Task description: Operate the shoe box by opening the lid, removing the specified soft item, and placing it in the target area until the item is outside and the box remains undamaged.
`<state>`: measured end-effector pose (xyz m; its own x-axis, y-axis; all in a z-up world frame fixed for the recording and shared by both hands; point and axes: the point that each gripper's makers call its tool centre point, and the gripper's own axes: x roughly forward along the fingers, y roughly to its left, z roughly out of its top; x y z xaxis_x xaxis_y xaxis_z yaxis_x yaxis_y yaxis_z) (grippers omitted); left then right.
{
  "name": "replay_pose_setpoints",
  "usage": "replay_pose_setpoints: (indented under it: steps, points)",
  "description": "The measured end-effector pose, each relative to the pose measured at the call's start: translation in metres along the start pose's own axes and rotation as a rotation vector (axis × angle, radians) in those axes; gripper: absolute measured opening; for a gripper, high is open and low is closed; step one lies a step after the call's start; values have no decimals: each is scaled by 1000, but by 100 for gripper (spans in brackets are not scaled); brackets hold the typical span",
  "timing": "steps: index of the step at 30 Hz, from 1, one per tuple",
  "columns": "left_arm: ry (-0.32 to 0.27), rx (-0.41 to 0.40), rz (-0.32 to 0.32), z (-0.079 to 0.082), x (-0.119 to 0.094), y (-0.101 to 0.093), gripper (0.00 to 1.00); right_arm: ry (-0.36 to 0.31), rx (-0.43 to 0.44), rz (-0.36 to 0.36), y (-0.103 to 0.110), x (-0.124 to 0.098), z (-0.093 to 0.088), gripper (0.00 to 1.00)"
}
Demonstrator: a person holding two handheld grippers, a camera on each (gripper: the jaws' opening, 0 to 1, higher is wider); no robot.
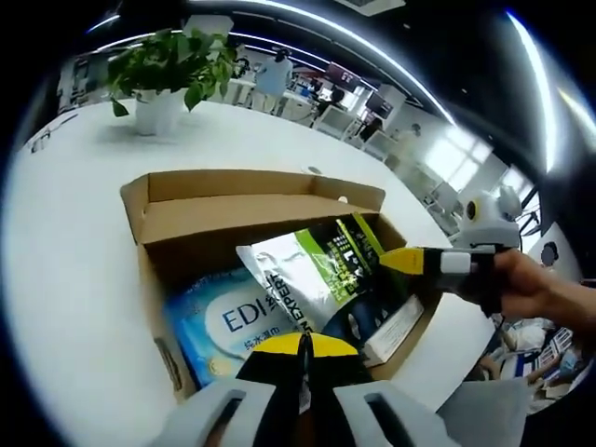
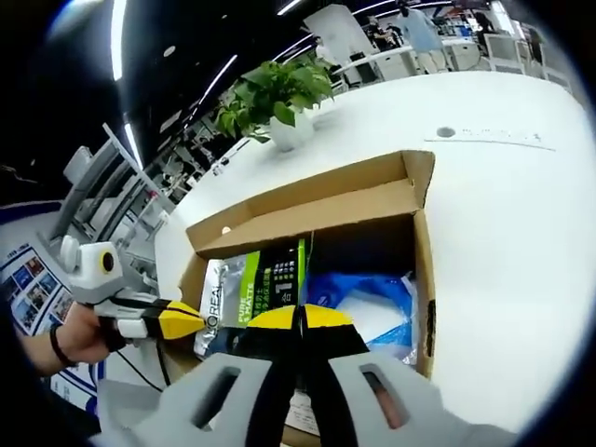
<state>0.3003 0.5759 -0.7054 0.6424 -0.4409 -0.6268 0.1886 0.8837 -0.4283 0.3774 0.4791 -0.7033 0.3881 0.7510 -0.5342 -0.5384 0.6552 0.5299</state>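
An open cardboard shoe box (image 1: 163, 279) (image 2: 424, 279) sits on a white table, its lid (image 1: 251, 186) (image 2: 307, 200) folded back. Inside, a white and green soft pouch (image 1: 303, 265) (image 2: 247, 289) lies tilted over a blue wet-wipe pack (image 1: 219, 326) (image 2: 372, 298). Beside them are a dark packet (image 1: 358, 317) and a small white carton (image 1: 396, 326). My left gripper (image 1: 303, 343) (image 2: 191, 318) is shut with its tips at one edge of the pouch. My right gripper (image 2: 300, 315) (image 1: 396, 260) is shut too, its tips against the pouch's green edge. I cannot tell whether either jaw pair pinches the pouch.
A potted plant (image 1: 172, 70) (image 2: 279, 93) stands on the white table (image 1: 74, 242) (image 2: 503, 205) behind the box. A hand (image 1: 531, 284) (image 2: 74, 340) holds each gripper near the table's edge. Desks and people fill the far background.
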Motion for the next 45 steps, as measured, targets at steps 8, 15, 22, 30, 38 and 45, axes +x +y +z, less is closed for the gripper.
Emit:
replay_pose_setpoints:
  steps: [8,15,22,30,38,45]
  points:
    - [-21,25,-15,12,0,-13,0,-65,12,6,1,-17,15,0]
    - [-32,44,-25,19,2,-17,0,-110,29,10,1,-31,23,0]
    - [-38,65,-36,26,1,-28,0,-153,54,16,4,-51,28,0]
    - [-48,88,-66,32,0,-50,0,-216,74,16,3,-78,31,0]
    - [-45,147,-117,45,8,-81,0,-277,121,-17,-16,-108,33,0]
    - [-33,197,-157,54,21,-106,0,-321,144,-52,-31,-134,31,0]
